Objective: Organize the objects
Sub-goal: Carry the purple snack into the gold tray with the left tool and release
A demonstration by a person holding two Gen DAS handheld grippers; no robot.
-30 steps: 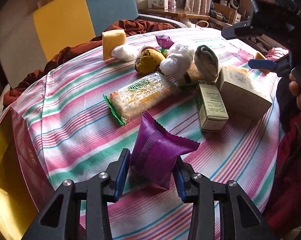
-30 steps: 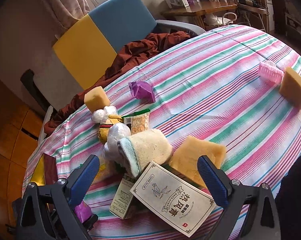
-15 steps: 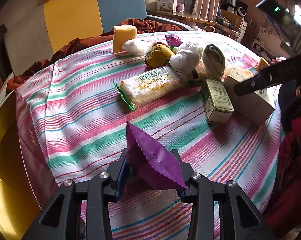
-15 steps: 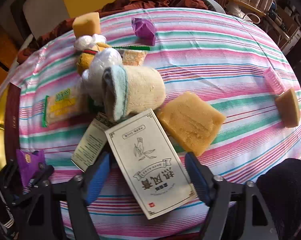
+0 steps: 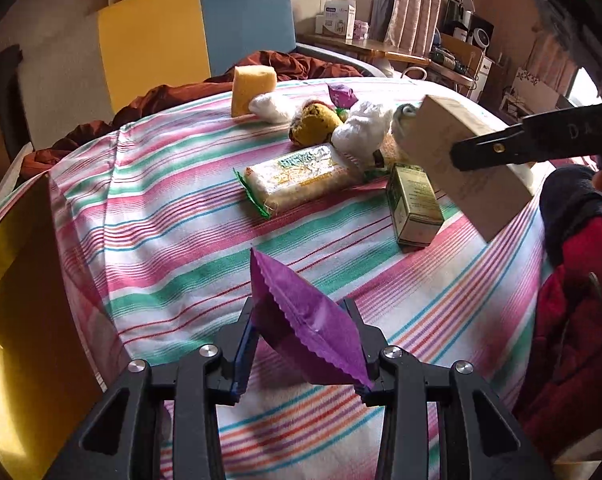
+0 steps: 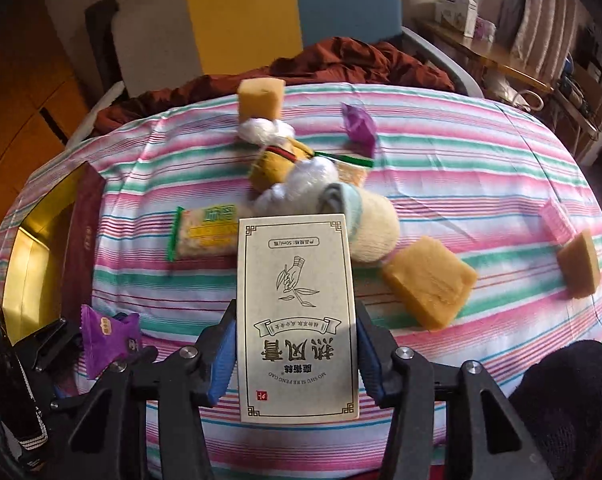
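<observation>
Stripes of pink, green and white run across the tablecloth (image 5: 173, 216) that covers the rounded table, with a rust-brown blanket (image 6: 357, 60) bunched at its far edge. Behind it stands a chair with yellow and blue back panels (image 5: 193, 28), and further off a wooden side table (image 5: 365, 46) carries a white carton near the curtains.

The left gripper (image 5: 303, 344) has its fingers closed on a purple snack packet (image 5: 301, 316), pinched at its sides and lifted clear of the cloth. The right gripper (image 6: 297, 344) clamps a cream printed box (image 6: 297, 288) between its blue pads (image 6: 223, 356); from the left wrist view the box (image 5: 461, 160) hangs tilted above the table.

Loose on the cloth sit a green-edged cracker pack (image 5: 297, 178), a small green carton (image 5: 415, 210) just beside it, a rolled cream towel (image 6: 365, 220), white crumpled bags (image 5: 361, 128), a yellow-brown stuffed item (image 5: 315, 124) and a second purple packet (image 6: 359, 124). A yellow sponge block (image 5: 251, 88) stands at the far edge, a flat tan sponge (image 6: 429, 280) lies near the towel, and another tan wedge (image 6: 579, 264) rests beside a pink brush-like piece (image 6: 555, 218), too blurred to identify surely.

A gold-lined box (image 5: 17, 280) sits at the table's left side; what it holds is out of sight.
</observation>
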